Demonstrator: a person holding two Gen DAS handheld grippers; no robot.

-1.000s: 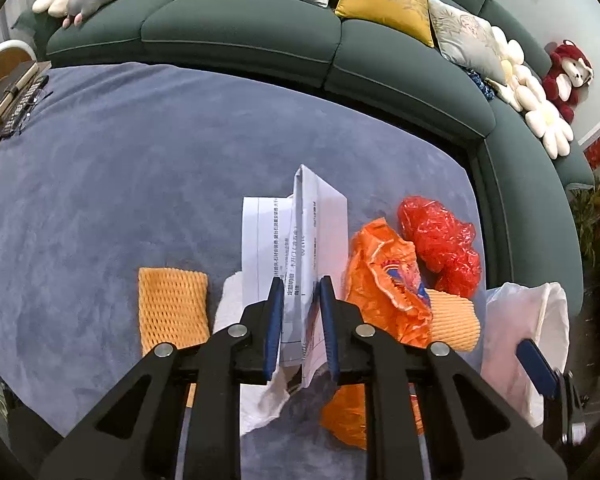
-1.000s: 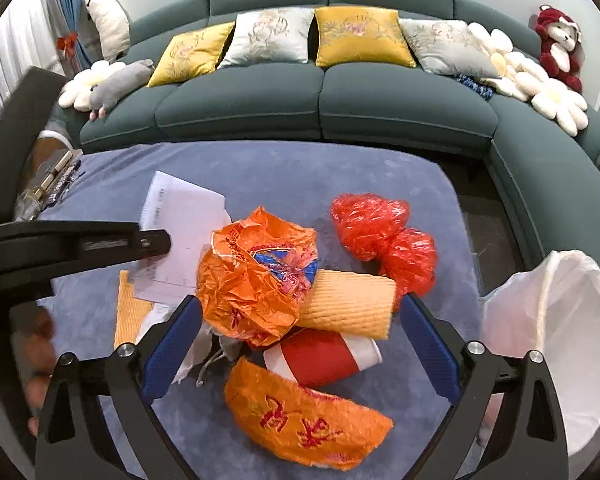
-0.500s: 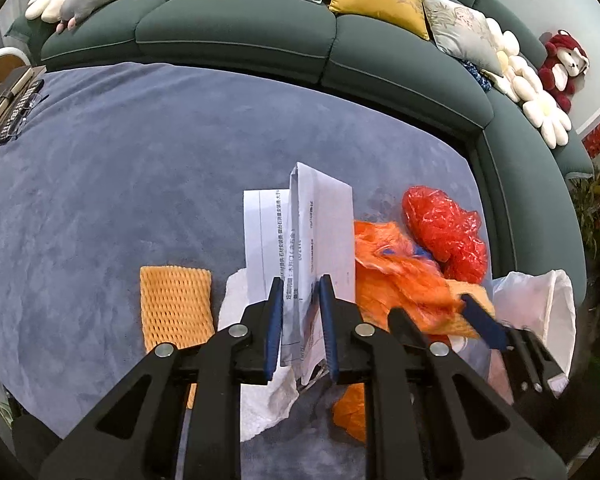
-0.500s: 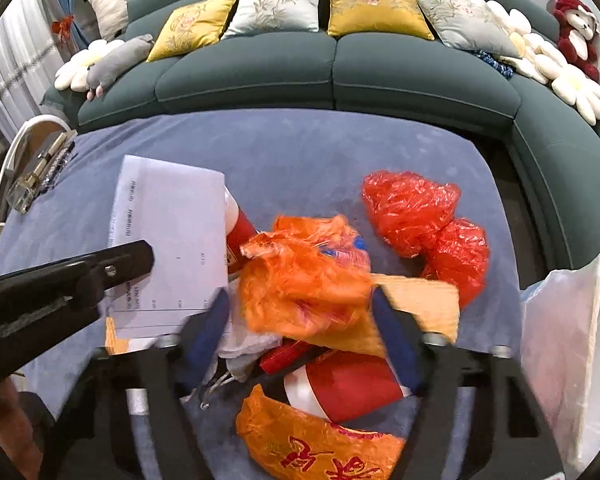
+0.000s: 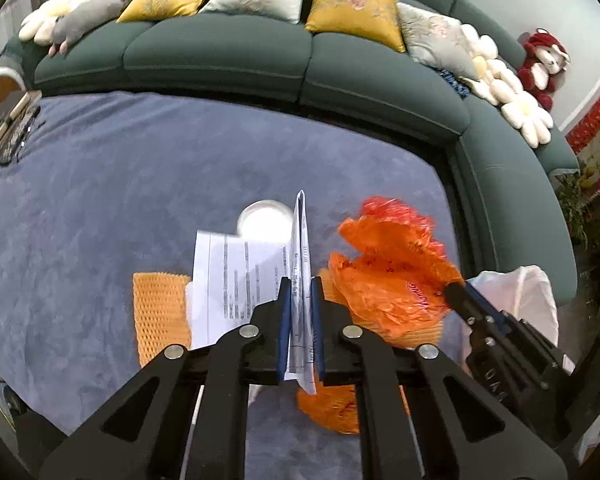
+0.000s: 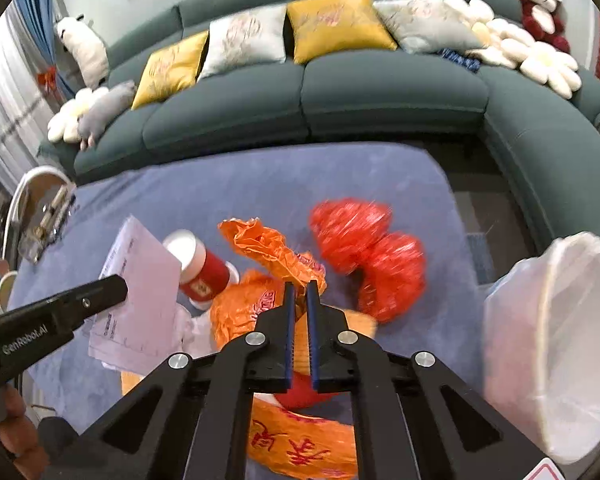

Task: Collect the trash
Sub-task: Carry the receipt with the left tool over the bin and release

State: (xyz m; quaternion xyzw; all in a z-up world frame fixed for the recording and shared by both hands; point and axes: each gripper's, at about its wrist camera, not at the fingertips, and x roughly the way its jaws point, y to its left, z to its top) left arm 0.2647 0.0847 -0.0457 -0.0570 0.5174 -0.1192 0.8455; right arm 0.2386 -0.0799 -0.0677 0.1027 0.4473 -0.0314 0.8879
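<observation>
You have trash in both grippers, so carry both loads to the white-lined bin (image 6: 556, 344), which stands open at your right, just off the edge of the grey cloth (image 5: 140, 184). The right gripper (image 6: 299, 292) has just been closing, and its jaws now pinch a fold of the crumpled orange bag (image 6: 272, 248); lift it slowly, since a thin fold can slip or tear. The left gripper (image 5: 299, 288) is clamped on the folded printed paper (image 5: 236, 280), its jaws having just tightened; keep it upright. The red paper cup (image 6: 204, 268), red plastic wads (image 6: 364, 248) and orange mesh sleeve (image 5: 160, 312) lie on the cloth. "GenRobot.AI" is printed on the left gripper's finger; the lower orange wrapper (image 6: 300, 440) bears red Chinese characters I cannot read.
</observation>
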